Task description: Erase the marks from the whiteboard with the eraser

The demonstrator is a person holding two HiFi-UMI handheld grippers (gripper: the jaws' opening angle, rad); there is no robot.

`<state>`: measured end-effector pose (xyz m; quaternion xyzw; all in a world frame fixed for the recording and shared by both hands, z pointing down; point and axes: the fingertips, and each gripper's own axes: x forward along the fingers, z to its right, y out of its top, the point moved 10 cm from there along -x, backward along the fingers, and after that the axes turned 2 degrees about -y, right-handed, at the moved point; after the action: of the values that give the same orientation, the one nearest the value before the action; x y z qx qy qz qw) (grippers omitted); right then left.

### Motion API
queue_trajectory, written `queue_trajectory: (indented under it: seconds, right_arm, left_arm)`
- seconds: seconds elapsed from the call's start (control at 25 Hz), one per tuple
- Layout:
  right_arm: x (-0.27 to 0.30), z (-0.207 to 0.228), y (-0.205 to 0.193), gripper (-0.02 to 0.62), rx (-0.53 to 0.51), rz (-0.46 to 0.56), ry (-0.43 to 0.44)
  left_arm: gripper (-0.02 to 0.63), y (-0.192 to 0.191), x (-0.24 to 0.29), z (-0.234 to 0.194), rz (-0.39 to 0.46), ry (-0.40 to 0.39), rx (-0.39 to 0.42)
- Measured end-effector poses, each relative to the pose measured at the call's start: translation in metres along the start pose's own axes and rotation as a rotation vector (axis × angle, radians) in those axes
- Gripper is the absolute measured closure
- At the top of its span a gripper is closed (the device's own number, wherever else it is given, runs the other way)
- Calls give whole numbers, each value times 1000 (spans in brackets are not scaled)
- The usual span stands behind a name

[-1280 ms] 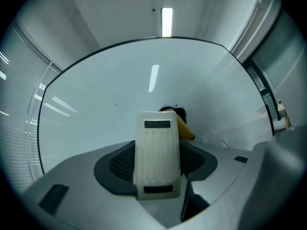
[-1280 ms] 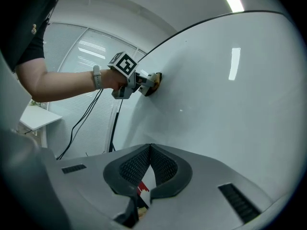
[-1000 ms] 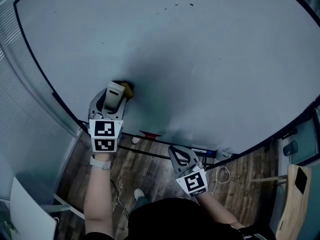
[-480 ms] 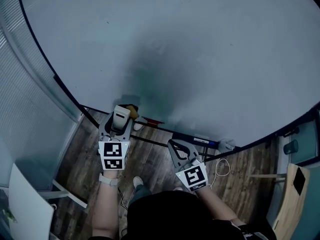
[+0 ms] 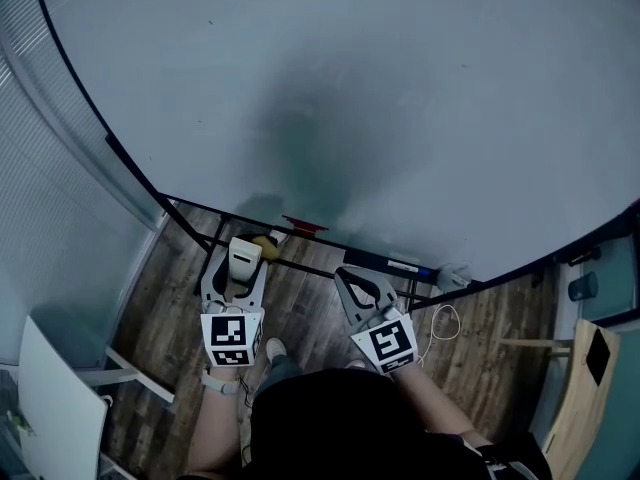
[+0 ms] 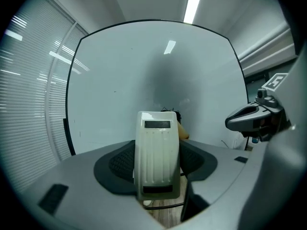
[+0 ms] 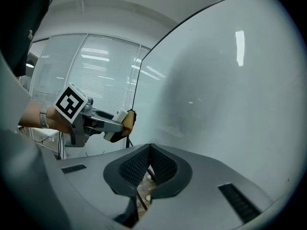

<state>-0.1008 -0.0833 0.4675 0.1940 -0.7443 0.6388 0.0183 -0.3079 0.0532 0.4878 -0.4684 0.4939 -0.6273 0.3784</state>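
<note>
The whiteboard (image 5: pixel 400 88) fills the upper head view, with a dim shadow at its middle and only faint specks on it. My left gripper (image 5: pixel 243 255) is held below the board's lower edge over the floor. It is shut on the eraser (image 5: pixel 244 261), a cream block with a yellow-brown pad (image 5: pixel 265 247) at its far end. In the left gripper view the eraser (image 6: pixel 156 143) stands upright between the jaws of the left gripper (image 6: pixel 157 169), off the board (image 6: pixel 120 80). My right gripper (image 5: pixel 348 276) is shut and empty, its jaws touching in its own view (image 7: pixel 149 150).
A red item (image 5: pixel 305 226) and a dark marker (image 5: pixel 385 264) lie on the ledge under the board. A white cable (image 5: pixel 445 348) lies on the wooden floor, with a wooden chair (image 5: pixel 590 388) at the right. Window blinds (image 5: pixel 50 198) line the left side.
My left gripper has come down off the board with the eraser and drawn back toward the person, below the board's lower edge. The right gripper has barely moved.
</note>
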Motion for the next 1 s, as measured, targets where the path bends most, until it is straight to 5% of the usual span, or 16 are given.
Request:
queue_trajectory:
  seconds: [0.24,0.56,1.0]
  right_arm:
    - [-2,3,-5,568,29,-7,4]
    - [-6,7,-10,568,53,-12,11]
    - [-6,13,-10,568,107,2,25]
  left_arm:
    - [339,-15,-13,20,-41,-48,22]
    - [339,-20,-25,35,13,-118,61]
    - [339,-18,-19,31,20,-118,26]
